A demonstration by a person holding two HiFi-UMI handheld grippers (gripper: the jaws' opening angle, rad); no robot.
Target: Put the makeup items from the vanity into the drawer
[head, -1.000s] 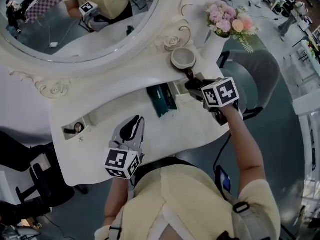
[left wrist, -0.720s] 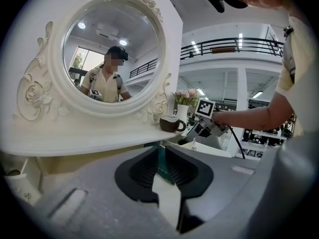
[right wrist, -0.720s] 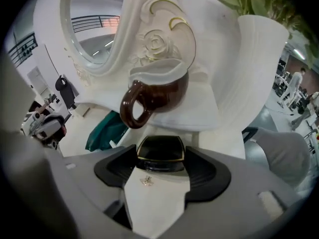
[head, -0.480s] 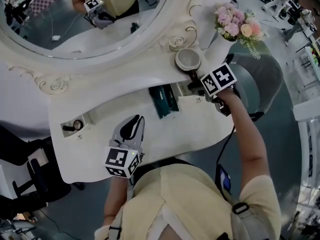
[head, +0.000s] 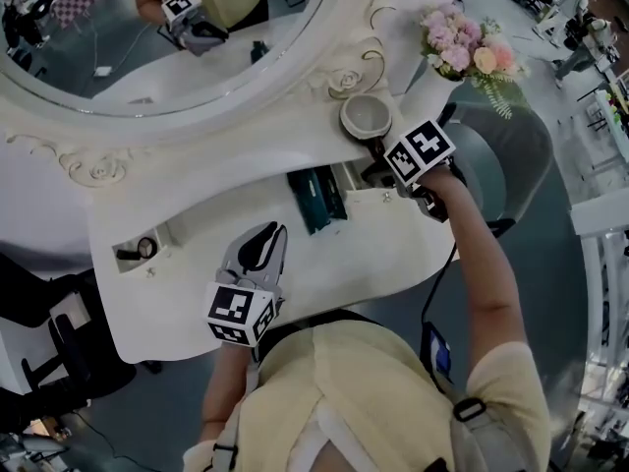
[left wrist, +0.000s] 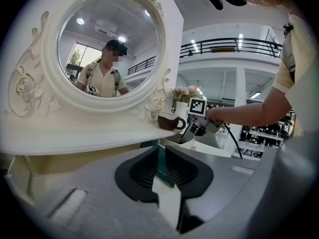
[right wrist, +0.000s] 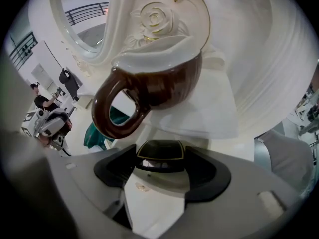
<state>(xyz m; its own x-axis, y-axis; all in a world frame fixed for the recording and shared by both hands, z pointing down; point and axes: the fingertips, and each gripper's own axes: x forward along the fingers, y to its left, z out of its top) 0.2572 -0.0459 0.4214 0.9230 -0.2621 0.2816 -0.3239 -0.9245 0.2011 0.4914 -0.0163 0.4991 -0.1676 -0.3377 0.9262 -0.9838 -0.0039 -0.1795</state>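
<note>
My right gripper (right wrist: 160, 166) is shut on a small dark square compact (right wrist: 160, 155) with a gold rim. It sits low at the back right of the white vanity (head: 197, 293), just below the brown cup (right wrist: 154, 91) on the shelf. In the head view this gripper (head: 377, 171) is directly under the cup (head: 366, 116). A teal box (head: 316, 200) lies on the vanity top to its left. My left gripper (head: 263, 246) rests near the front edge, open and empty. Past its jaws in the left gripper view (left wrist: 164, 171) is the teal box (left wrist: 160, 164).
A big oval mirror (head: 147, 57) in an ornate white frame backs the vanity. A vase of pink flowers (head: 460, 45) stands at the right end. A small open recess (head: 140, 251) at the left holds a round dark item. A grey chair (head: 511, 146) is beyond the right edge.
My right gripper has moved back and slightly left, in under the brown cup. The left gripper has stayed where it was.
</note>
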